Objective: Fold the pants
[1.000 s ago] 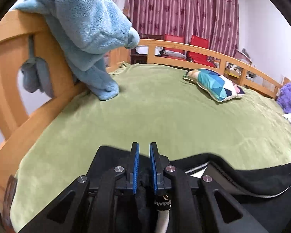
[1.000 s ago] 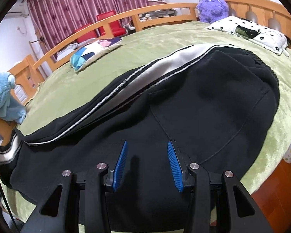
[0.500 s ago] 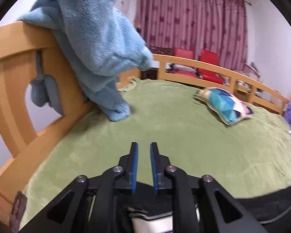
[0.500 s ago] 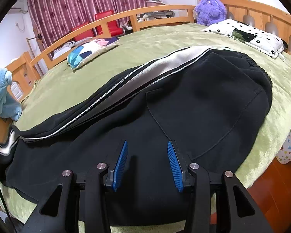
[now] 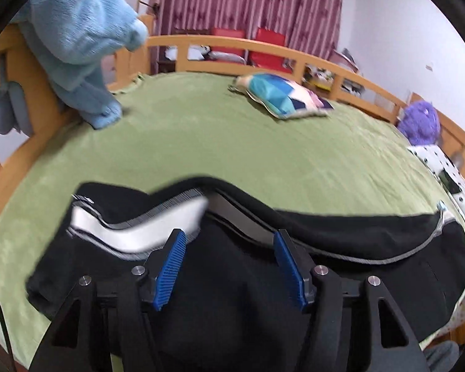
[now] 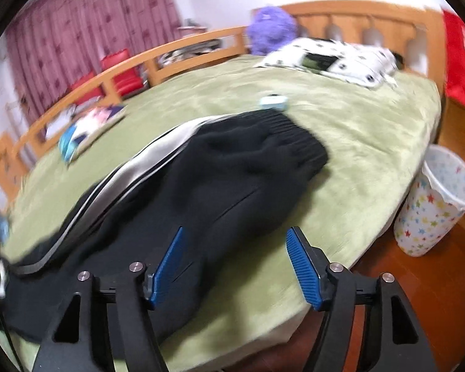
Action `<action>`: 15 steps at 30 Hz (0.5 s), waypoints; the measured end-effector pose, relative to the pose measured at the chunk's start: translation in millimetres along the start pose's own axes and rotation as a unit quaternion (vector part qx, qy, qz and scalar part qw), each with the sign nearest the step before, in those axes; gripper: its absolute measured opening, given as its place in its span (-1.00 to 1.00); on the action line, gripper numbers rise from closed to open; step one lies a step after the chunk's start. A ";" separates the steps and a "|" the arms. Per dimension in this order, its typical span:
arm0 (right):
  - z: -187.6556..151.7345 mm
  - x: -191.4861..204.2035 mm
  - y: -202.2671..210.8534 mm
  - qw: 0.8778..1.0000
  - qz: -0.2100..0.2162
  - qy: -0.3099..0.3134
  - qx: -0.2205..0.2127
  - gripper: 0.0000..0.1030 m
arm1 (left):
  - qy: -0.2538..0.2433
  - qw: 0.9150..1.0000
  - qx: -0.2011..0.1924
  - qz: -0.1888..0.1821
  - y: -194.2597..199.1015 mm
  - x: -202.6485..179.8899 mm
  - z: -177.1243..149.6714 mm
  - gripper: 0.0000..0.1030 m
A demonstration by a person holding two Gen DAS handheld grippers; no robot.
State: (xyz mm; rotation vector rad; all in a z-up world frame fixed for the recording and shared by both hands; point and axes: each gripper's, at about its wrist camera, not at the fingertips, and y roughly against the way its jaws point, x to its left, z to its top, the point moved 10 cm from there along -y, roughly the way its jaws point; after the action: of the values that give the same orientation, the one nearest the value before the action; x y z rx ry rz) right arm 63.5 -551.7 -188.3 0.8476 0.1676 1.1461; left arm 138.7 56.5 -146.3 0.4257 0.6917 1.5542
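Note:
Black pants (image 5: pixel 341 248) with a white side stripe (image 5: pixel 133 232) lie on the green bed cover. In the left wrist view the leg end is folded over onto the rest, stripe curled at the left. My left gripper (image 5: pixel 229 263) is open and empty just above the black fabric. In the right wrist view the pants (image 6: pixel 232 179) stretch from lower left to the ribbed waistband (image 6: pixel 294 142) at centre. My right gripper (image 6: pixel 235 263) is open and empty over the near edge of the pants and the bed edge.
A light blue blanket (image 5: pixel 77 37) hangs over the wooden footboard. A patterned pillow (image 5: pixel 282 96) lies mid-bed, a purple plush (image 6: pixel 269 28) and spotted pillow (image 6: pixel 331 59) near the headboard. A star-print bin (image 6: pixel 434 201) stands on the floor right of the bed.
My left gripper was shut on the pant leg end; it has let go and opened, and the leg end now lies folded over. My right gripper has moved right towards the waistband.

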 end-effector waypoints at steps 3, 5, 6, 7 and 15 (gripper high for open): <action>18.1 -24.8 -36.1 0.998 0.025 -0.055 0.028 0.42 | 0.014 1.000 0.010 -0.013 -3.3 -16.2 -9.4 0.10; 23.8 -36.5 -63.2 0.993 0.042 -0.095 0.048 0.42 | 0.028 0.999 0.011 -0.022 -6.2 -25.2 -11.6 0.10; 25.0 -40.1 -76.9 0.990 0.055 -0.115 0.058 0.43 | 0.032 0.999 0.012 -0.024 -6.9 -29.5 -12.8 0.10; 24.4 -44.5 -93.1 0.985 0.073 -0.140 0.072 0.45 | 0.034 0.999 0.014 -0.024 -8.3 -33.4 -14.0 0.10; 105.3 -8.9 -95.6 0.981 0.152 -0.110 0.040 -0.44 | 0.021 1.000 0.016 -0.007 -5.2 -51.7 -6.2 0.10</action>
State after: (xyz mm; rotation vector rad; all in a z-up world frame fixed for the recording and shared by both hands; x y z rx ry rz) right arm 184.7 -626.4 -182.3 1.0904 -0.1030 1.3263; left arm 144.4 4.6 -147.5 0.4130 0.7515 1.5443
